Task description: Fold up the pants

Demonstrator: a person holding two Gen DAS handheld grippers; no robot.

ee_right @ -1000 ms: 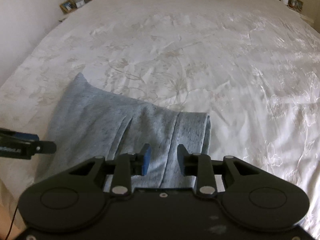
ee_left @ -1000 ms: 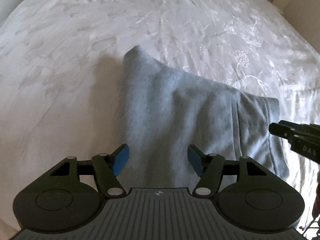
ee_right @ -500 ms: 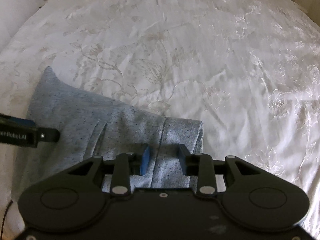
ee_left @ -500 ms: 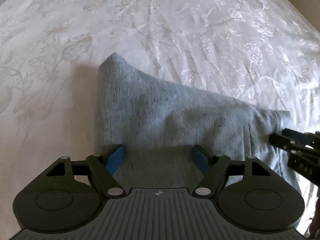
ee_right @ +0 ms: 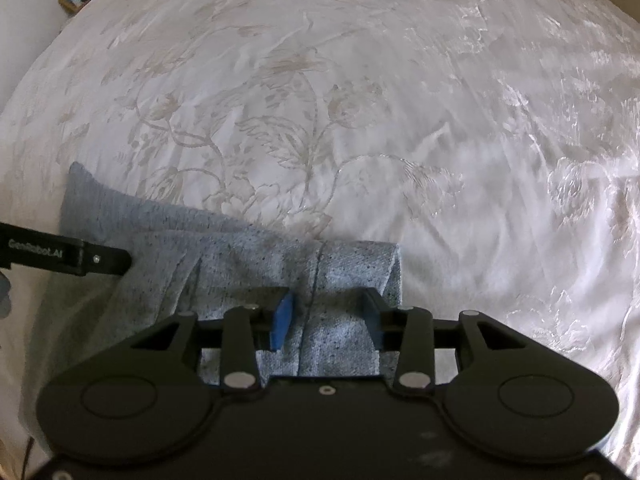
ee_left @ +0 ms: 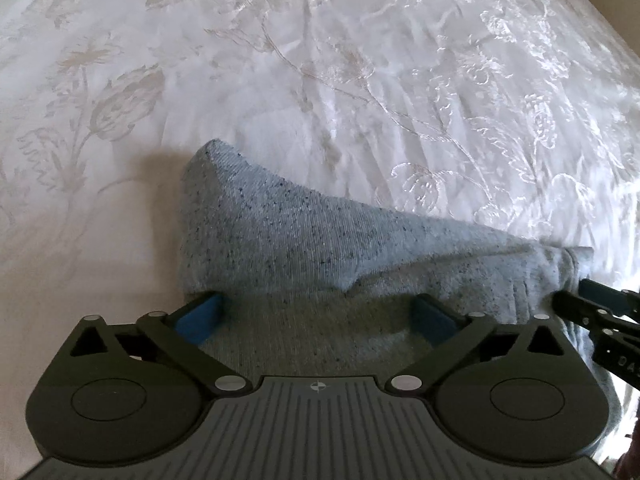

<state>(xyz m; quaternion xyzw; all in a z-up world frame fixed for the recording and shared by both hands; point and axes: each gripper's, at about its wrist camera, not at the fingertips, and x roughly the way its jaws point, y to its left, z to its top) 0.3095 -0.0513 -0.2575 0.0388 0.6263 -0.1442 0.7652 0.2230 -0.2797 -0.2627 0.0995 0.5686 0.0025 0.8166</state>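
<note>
The grey pants lie on the bed at its near edge, already folded into a compact bundle. Both grippers are opening: the left hand-held gripper is spread wide and the right hand-held gripper is parting, with cloth between the jaws but no longer pinched. Probably only a last smoothing remains.

The white bedspread lay open ahead and to both sides; only the folded grey pants rose from it, directly under both grippers' opening jaws.
</note>
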